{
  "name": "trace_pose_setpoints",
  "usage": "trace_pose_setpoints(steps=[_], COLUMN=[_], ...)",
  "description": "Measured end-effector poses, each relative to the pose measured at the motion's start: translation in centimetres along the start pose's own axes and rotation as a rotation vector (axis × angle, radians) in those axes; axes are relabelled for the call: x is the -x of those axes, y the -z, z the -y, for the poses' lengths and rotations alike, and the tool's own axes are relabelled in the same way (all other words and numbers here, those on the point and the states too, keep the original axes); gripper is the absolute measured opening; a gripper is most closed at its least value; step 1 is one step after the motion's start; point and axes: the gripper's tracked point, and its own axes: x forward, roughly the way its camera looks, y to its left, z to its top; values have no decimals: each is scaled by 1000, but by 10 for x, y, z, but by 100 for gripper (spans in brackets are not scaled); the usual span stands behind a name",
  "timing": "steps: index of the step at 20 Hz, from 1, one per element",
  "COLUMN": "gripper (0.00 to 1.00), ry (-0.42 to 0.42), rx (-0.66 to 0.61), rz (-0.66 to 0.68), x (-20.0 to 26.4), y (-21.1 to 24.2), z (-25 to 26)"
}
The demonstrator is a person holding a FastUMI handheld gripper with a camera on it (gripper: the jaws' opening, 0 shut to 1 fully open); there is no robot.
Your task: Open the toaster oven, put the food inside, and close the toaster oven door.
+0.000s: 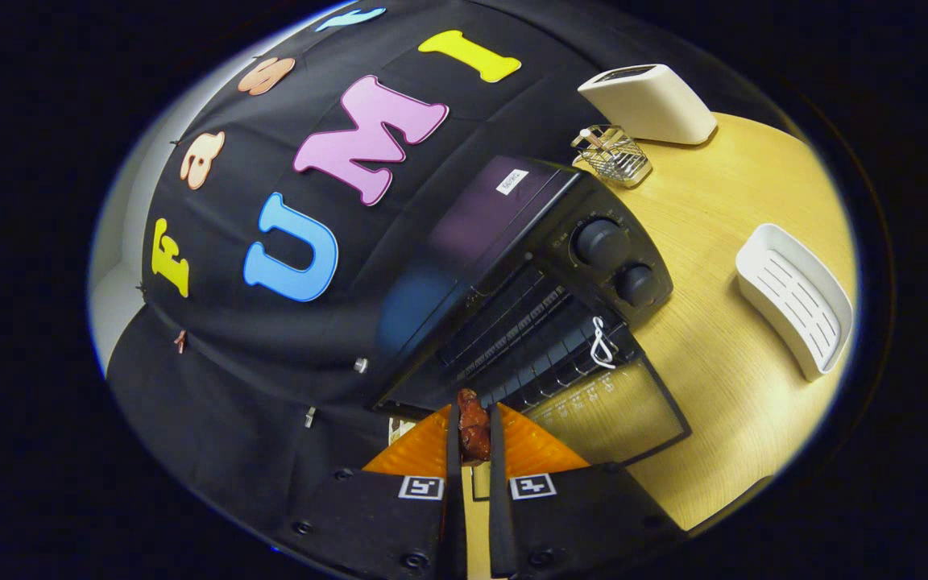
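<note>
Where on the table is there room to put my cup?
Bare wood lies between the toaster oven and the white tray. It is crowded at the back by the wire rack and white box. The gripper holds the food.

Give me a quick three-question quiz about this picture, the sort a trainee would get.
1. True or false: the toaster oven has its door closed.
2. What is pinched in the gripper? A) a spoon B) a brown piece of food C) nothing
3. Name the white ribbed object on the table beside the oven.

Key: 1. False, the door hangs open. 2. B, both fingers press on it. 3. The white tray.
</note>
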Motion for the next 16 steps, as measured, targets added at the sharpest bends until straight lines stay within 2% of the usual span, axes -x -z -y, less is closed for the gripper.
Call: trace_pose_setpoints(steps=[3, 5, 8, 13, 16], gripper=[15, 15, 15, 15, 15], ry=[-5, -14, 29, 56, 69], rx=[-18, -77, -129, -181, -191], rz=[69, 106, 133, 267, 290], x=[-22, -35, -58, -79, -91], y=[1, 11, 21, -1, -3], z=[5, 4, 21, 34, 34])
